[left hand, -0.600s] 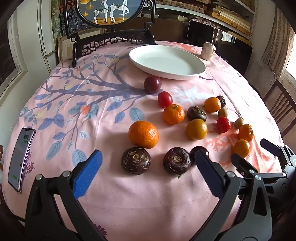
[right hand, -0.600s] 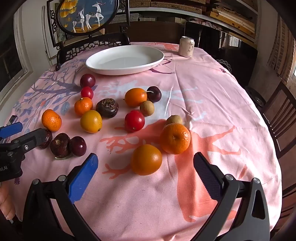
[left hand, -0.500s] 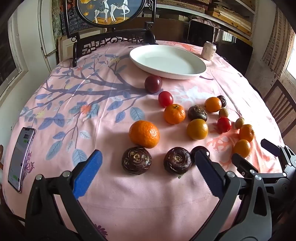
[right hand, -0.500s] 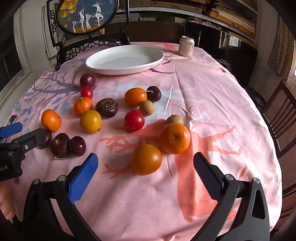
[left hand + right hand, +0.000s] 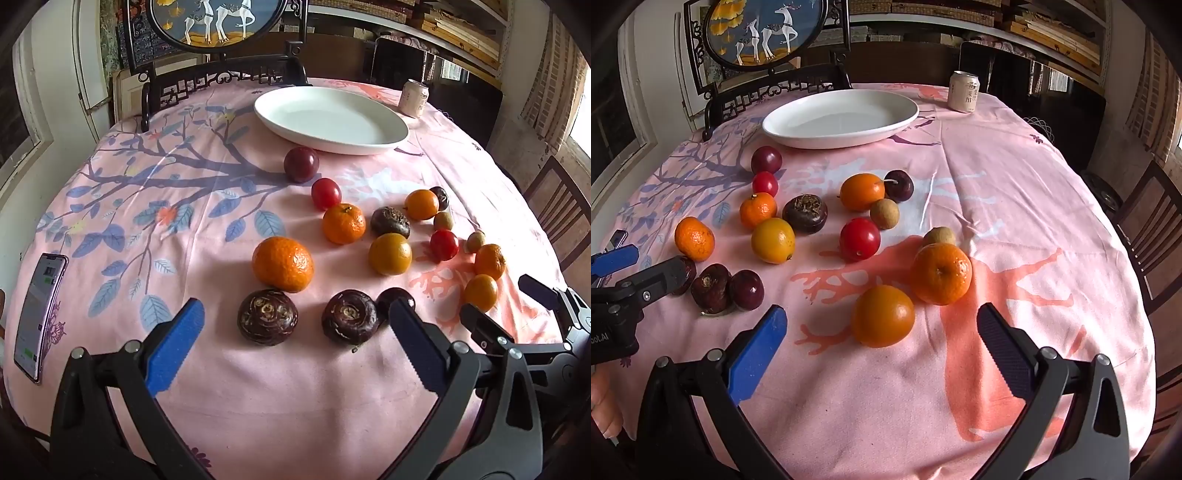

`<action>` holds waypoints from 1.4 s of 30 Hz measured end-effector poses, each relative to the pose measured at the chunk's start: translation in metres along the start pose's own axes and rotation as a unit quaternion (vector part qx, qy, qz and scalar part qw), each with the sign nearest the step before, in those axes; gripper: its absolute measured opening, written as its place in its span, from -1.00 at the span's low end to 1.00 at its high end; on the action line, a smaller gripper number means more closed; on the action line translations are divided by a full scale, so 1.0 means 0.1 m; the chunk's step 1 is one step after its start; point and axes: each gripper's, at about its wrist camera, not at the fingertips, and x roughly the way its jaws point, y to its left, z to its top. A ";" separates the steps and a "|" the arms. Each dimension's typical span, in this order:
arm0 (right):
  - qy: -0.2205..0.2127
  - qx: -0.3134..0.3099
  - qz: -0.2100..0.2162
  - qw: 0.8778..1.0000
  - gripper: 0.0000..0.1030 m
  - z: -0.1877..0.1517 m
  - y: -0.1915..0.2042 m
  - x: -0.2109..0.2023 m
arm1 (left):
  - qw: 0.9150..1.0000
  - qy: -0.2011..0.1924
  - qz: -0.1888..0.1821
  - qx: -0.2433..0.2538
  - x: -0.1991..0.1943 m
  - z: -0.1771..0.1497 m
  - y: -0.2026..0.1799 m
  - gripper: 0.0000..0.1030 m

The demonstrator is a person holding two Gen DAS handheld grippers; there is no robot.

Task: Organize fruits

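Several fruits lie loose on a pink tablecloth: oranges and tangerines, red tomatoes, dark plums, brown water chestnuts, small longans. An empty white oval plate (image 5: 332, 120) stands at the far side; it also shows in the right wrist view (image 5: 840, 118). My left gripper (image 5: 295, 341) is open and empty, low over the cloth, with two water chestnuts (image 5: 267, 321) (image 5: 349, 320) just ahead between its jaws and a tangerine (image 5: 282, 264) behind them. My right gripper (image 5: 882, 345) is open and empty, with an orange (image 5: 882, 315) just ahead of it and a tangerine (image 5: 940, 273) behind.
A phone (image 5: 38, 315) lies at the left table edge. A drink can (image 5: 964, 91) stands beyond the plate. A carved dark chair (image 5: 221, 79) and a round framed picture stand behind the table. Another chair (image 5: 1145, 229) is at the right. The left gripper shows at the right wrist view's left edge (image 5: 631, 288).
Both grippers have hardly moved; the left has edged very slightly forward. No fruit has moved.
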 end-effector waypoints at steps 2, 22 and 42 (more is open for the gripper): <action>-0.002 0.001 0.003 1.000 0.97 0.01 0.00 0.00 | 1.000 0.002 0.002 -0.002 0.03 -0.01 0.00 0.96; -0.002 0.001 0.004 1.000 0.97 0.01 0.02 -0.01 | 1.000 0.005 -0.003 -0.005 0.04 0.01 0.03 0.96; 0.000 0.001 0.003 1.000 0.97 0.03 0.02 -0.01 | 1.000 0.006 -0.003 -0.004 0.04 0.02 0.02 0.96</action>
